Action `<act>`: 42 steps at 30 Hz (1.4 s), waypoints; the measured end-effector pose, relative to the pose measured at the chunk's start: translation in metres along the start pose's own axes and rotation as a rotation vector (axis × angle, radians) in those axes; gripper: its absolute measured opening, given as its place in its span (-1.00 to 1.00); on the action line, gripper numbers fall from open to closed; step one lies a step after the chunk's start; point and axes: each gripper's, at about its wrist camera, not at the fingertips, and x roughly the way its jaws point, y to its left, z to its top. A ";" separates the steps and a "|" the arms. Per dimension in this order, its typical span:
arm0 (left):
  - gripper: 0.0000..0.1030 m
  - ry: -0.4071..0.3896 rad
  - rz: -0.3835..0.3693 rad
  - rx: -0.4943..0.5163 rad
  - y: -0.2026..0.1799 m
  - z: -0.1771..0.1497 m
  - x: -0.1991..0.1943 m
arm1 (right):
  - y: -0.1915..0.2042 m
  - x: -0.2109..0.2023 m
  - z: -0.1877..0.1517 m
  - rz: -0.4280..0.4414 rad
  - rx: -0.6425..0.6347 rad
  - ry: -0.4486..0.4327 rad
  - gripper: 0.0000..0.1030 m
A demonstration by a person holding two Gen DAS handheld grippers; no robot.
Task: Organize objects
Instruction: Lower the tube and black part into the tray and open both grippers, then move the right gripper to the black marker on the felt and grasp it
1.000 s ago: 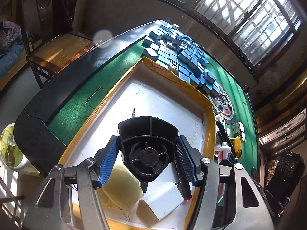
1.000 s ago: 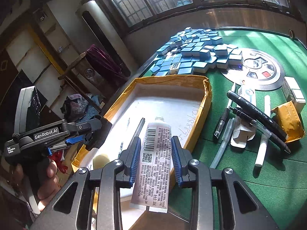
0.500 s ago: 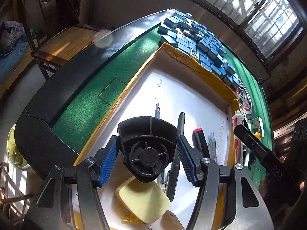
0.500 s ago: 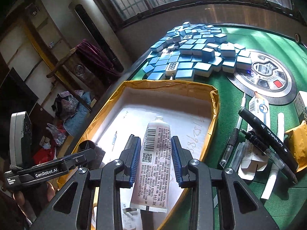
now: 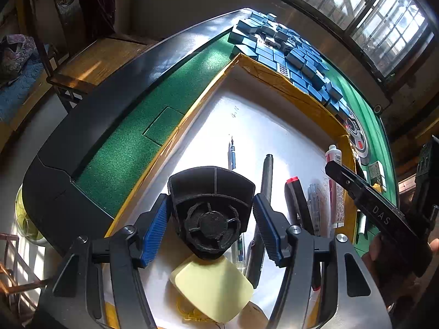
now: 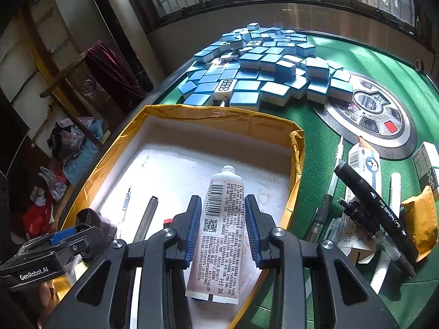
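Observation:
My left gripper (image 5: 210, 226) is shut on a black wedge-shaped plastic part (image 5: 210, 205) and holds it above the near end of the yellow-rimmed white tray (image 5: 277, 82). My right gripper (image 6: 223, 231) is shut on a white tube with a barcode (image 6: 222, 219), held over the tray's (image 6: 219, 112) right side. In the tray lie a grey pen (image 5: 266, 175), a small blue pen (image 5: 231, 156), a red-capped marker (image 5: 297, 200), a clear pen (image 5: 314, 205) and a pale yellow pad (image 5: 212, 290). The tube also shows in the left wrist view (image 5: 336, 186).
A heap of blue mahjong tiles (image 6: 263, 68) lies beyond the tray on the green felt table (image 6: 370, 57). A round control panel (image 6: 370, 112) sits at the right. Black markers (image 6: 378, 208), pens, a yellow packet (image 6: 422, 219) and small boxes lie right of the tray.
The left gripper has swung from the far part of the tray to its near end, bringing the pens into view. The right gripper has carried the tube further over the tray.

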 end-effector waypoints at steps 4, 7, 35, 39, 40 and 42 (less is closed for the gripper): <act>0.19 -0.018 0.012 -0.015 0.003 -0.002 -0.002 | 0.003 0.000 -0.001 -0.026 -0.020 -0.010 -0.44; 0.19 -0.021 0.033 -0.015 0.004 -0.003 -0.001 | 0.003 -0.002 -0.003 -0.030 -0.023 -0.018 -0.43; 0.30 -0.093 -0.147 0.124 -0.100 -0.048 -0.040 | -0.084 -0.090 -0.092 0.176 0.142 -0.064 0.09; 0.30 -0.069 -0.169 0.182 -0.127 -0.060 -0.039 | -0.104 -0.093 -0.103 0.165 0.190 -0.056 0.09; 0.29 -0.064 -0.173 0.191 -0.132 -0.063 -0.038 | -0.108 -0.094 -0.104 0.159 0.200 -0.055 0.09; 0.30 -0.053 -0.181 0.205 -0.141 -0.068 -0.037 | -0.116 -0.096 -0.107 0.153 0.219 -0.053 0.09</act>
